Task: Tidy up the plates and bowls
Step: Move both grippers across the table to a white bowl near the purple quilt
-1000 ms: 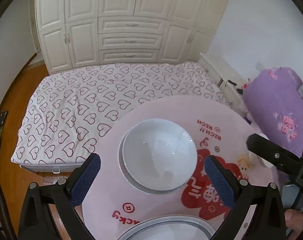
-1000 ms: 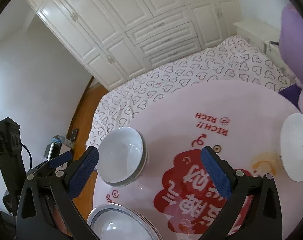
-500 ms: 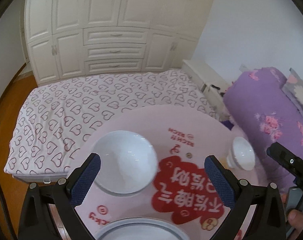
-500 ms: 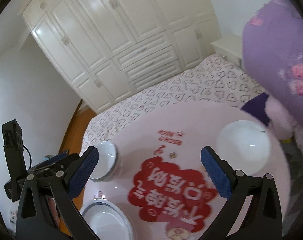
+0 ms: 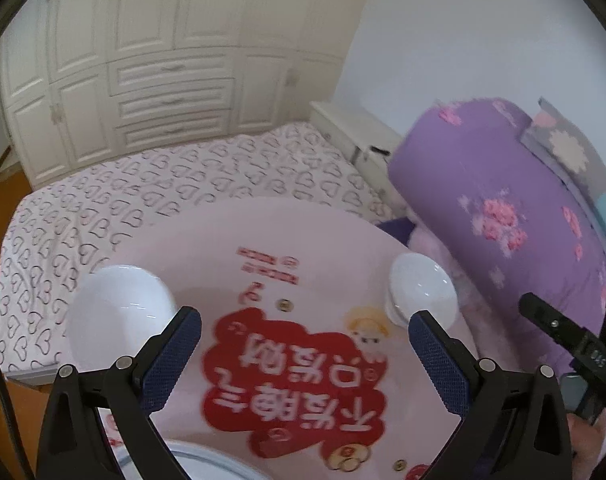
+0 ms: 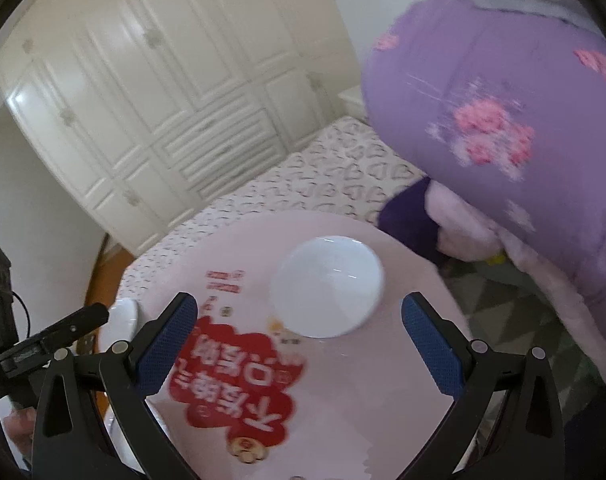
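Note:
A round pink table (image 5: pixel 263 248) with a red print carries the dishes. At its left edge a white bowl (image 5: pixel 119 312) rests, seen just left of my left finger. A smaller white bowl (image 5: pixel 421 292) stands at the right edge, past my right finger. A blue-rimmed plate (image 5: pixel 199 460) peeks in at the bottom. My left gripper (image 5: pixel 301 332) hovers open over the red print, holding nothing. In the right wrist view the smaller bowl (image 6: pixel 327 286) lies ahead between the open fingers of my right gripper (image 6: pixel 299 308), which is empty. The left bowl (image 6: pixel 121 320) shows edge-on.
A bed with a heart-print sheet (image 5: pixel 183 184) lies beyond the table, with white wardrobes (image 5: pixel 143 80) behind it. A rolled purple quilt (image 5: pixel 503 208) presses close at the table's right side. Wooden floor (image 5: pixel 7 184) shows at far left.
Both views have swung to the right. The left bowl slid to the left edge of the left wrist view, and the smaller bowl came to the middle of the right wrist view.

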`<state>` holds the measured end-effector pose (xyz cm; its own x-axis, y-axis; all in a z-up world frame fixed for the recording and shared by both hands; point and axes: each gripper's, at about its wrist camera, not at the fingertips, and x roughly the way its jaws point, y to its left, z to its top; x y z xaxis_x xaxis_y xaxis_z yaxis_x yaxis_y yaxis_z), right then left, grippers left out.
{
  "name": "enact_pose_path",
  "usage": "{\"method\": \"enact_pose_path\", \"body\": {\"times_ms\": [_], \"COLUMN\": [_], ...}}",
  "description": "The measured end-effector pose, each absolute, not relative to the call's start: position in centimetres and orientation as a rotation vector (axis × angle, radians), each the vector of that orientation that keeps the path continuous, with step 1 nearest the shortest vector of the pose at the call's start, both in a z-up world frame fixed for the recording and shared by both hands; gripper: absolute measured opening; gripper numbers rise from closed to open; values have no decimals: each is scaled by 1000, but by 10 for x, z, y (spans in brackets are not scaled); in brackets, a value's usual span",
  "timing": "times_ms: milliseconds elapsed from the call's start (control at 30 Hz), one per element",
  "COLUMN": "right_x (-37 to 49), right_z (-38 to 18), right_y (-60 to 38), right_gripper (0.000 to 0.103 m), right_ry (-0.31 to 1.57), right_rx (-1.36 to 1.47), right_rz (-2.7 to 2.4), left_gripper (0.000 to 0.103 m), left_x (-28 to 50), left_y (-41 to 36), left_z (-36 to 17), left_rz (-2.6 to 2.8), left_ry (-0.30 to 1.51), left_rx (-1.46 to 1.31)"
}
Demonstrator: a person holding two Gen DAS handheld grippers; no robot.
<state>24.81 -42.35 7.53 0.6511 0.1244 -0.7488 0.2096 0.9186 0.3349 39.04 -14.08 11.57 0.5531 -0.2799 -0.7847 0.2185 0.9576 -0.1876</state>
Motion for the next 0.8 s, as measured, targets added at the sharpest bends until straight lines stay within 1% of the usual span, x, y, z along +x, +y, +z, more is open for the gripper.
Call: {"method": "enact_pose_path", "body": {"times_ms": [333,800], "right_x": [252,280], "right_z": [37,4], "right_y": [-460,-465], "right_gripper": [103,103], "right_ry": [943,1008], "right_rx": [450,442], "right_rz": [-119,-112], "left_gripper": [102,102], "left_x": [437,485], "left_y": [-203,-243], "left_z": [72,8], "left_rz": [-325,-319], "left_ry": [1038,1150], "left_rx": [-20,-47]}}
